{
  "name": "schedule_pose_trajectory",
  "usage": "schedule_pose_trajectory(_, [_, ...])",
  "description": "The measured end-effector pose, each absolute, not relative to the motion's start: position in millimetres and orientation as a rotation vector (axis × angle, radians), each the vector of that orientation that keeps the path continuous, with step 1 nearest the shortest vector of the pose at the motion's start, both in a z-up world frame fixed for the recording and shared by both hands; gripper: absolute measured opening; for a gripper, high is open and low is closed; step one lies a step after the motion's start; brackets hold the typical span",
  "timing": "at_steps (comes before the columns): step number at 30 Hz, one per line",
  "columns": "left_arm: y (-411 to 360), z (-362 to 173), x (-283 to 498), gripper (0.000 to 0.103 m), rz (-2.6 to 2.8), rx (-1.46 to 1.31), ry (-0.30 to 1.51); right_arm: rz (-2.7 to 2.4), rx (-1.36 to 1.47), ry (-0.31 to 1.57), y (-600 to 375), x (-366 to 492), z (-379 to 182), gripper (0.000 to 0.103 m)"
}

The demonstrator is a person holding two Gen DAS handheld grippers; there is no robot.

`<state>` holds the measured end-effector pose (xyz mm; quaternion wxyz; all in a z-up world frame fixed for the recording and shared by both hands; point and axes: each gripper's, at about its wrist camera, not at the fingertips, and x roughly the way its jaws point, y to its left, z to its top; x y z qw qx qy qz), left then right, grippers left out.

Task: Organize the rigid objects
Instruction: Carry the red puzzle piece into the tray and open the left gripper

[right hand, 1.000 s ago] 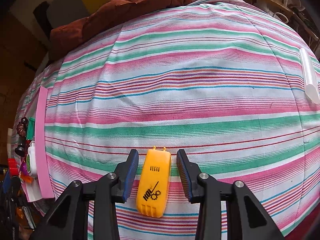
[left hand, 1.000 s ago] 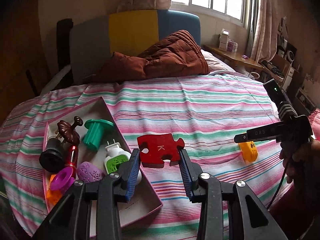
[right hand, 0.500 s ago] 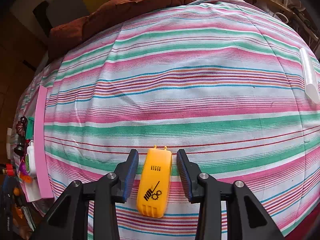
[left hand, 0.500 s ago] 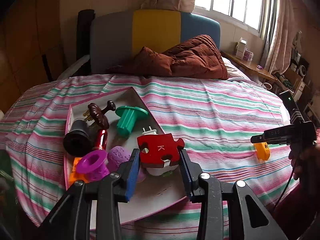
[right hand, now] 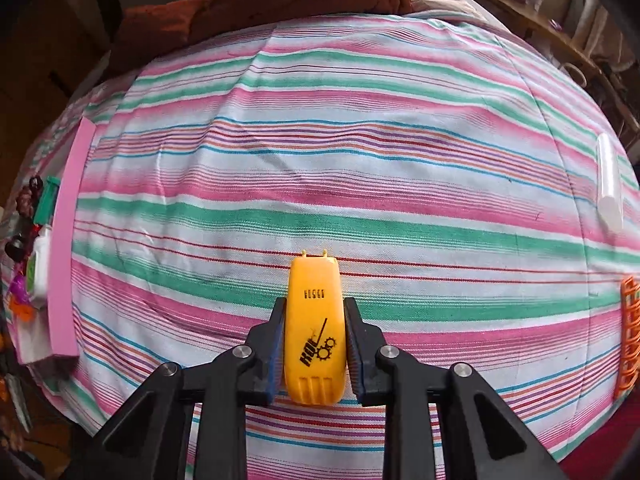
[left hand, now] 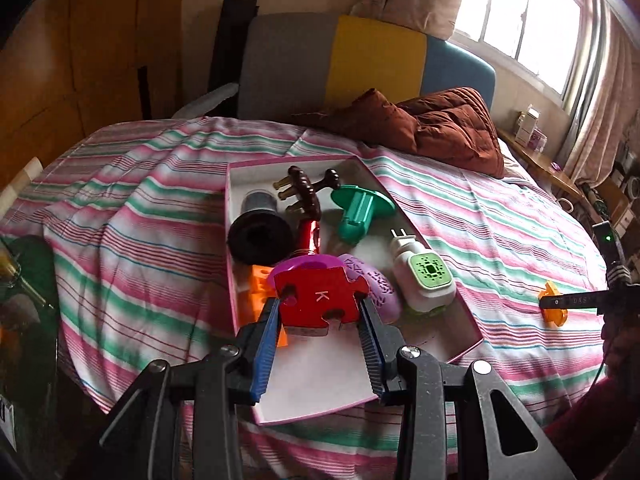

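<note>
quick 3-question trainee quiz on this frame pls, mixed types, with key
1. True or false: the left gripper holds the red puzzle piece above the pink box.
2. What is between the right gripper's pads? A) green plug B) yellow case C) purple spool
3. Fill in: the white plug-in unit with the green face lies ____ the box.

Key: 1 true; 2 B; 3 inside
</note>
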<state>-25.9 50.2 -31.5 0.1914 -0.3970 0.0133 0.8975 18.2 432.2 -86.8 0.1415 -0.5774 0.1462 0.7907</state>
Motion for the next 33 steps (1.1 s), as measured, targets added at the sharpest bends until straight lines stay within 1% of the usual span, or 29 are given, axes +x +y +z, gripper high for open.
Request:
schedule_pose_trajectory(3, [36, -36, -26, 0.039, 2.523, -1.144, -0.002, 2.293, -1.68, 0.308, 419, 14, -91, 0.026])
schedule_pose_trajectory(7, [32, -43, -26, 0.039, 2.502, -1.177, -0.024, 2.297, -1.678, 0.385, 425, 16, -93, 0.027])
schedule_pose_trajectory(13, [50, -46, -26, 0.039, 2.466, -1.163, 0.031, 2.306, -1.67, 0.283, 415, 13, -95, 0.027])
schedule_pose_trajectory(24, [76, -63, -38, 0.04, 2.42, -1.228, 0.103, 2.313, -1.662, 0.275, 414, 13, -97, 0.027])
schedule_pose_trajectory(33, [78, -62, -39, 0.04, 2.442, -1.205, 0.119, 2.316, -1.662, 0.259, 413, 2, -101, 0.027])
